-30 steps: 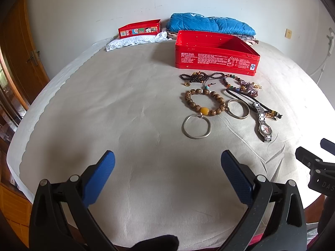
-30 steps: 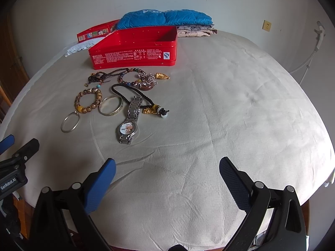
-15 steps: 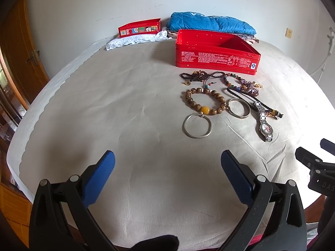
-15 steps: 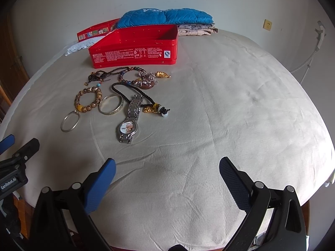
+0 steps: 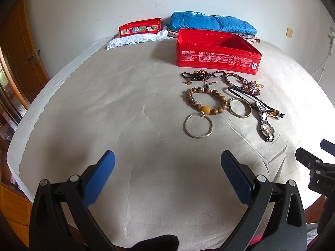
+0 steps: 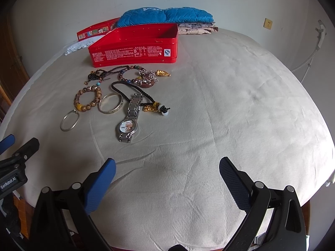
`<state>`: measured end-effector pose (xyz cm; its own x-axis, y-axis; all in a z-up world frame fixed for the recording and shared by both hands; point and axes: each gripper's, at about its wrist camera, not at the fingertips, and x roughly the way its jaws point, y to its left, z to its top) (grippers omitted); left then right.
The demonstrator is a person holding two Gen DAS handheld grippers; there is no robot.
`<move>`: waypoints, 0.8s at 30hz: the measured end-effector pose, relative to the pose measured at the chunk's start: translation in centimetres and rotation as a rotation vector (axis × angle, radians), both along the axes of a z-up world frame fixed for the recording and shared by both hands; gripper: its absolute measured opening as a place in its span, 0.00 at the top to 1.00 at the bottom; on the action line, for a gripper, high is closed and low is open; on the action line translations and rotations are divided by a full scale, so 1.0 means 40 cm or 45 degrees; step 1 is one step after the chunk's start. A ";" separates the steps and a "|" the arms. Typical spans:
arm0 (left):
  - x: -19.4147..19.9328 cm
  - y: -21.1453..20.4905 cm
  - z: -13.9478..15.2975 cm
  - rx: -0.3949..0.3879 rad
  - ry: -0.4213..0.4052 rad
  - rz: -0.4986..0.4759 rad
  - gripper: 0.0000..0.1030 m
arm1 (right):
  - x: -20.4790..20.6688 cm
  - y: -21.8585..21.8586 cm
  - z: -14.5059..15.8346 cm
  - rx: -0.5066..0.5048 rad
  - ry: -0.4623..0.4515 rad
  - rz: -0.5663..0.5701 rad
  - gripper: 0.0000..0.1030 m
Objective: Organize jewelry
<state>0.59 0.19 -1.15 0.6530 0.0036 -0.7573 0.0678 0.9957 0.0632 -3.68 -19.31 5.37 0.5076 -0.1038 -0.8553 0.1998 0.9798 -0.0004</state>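
Since both our left gripper (image 5: 167, 173) and right gripper (image 6: 167, 177) hang wide open and empty, we've basically not started: all the jewelry (image 6: 117, 96) lies on the bed (image 6: 240, 108) beside the empty red tin (image 6: 134, 46).

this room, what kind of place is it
Most likely a bedroom at home: the jewelry lies on a bed covered with a beige sheet, a folded blue quilt sits by the wall, and a wooden door stands at one side.

Jewelry (image 5: 226, 102) clustered before open red tin (image 5: 217, 52)
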 end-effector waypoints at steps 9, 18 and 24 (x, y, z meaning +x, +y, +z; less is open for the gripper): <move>0.005 0.000 -0.006 0.003 0.007 0.001 0.03 | 0.002 0.001 -0.006 0.002 0.005 0.000 0.04; 0.007 0.001 -0.010 0.004 0.010 0.000 0.03 | 0.005 -0.002 -0.009 0.012 0.014 0.008 0.04; 0.007 0.000 -0.015 0.006 0.011 0.000 0.03 | 0.008 0.000 -0.012 0.014 0.019 0.007 0.04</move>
<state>0.88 0.20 -1.74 0.6464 0.0071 -0.7630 0.0685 0.9954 0.0672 -3.35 -19.30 4.89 0.4953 -0.0913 -0.8639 0.1943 0.9809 0.0077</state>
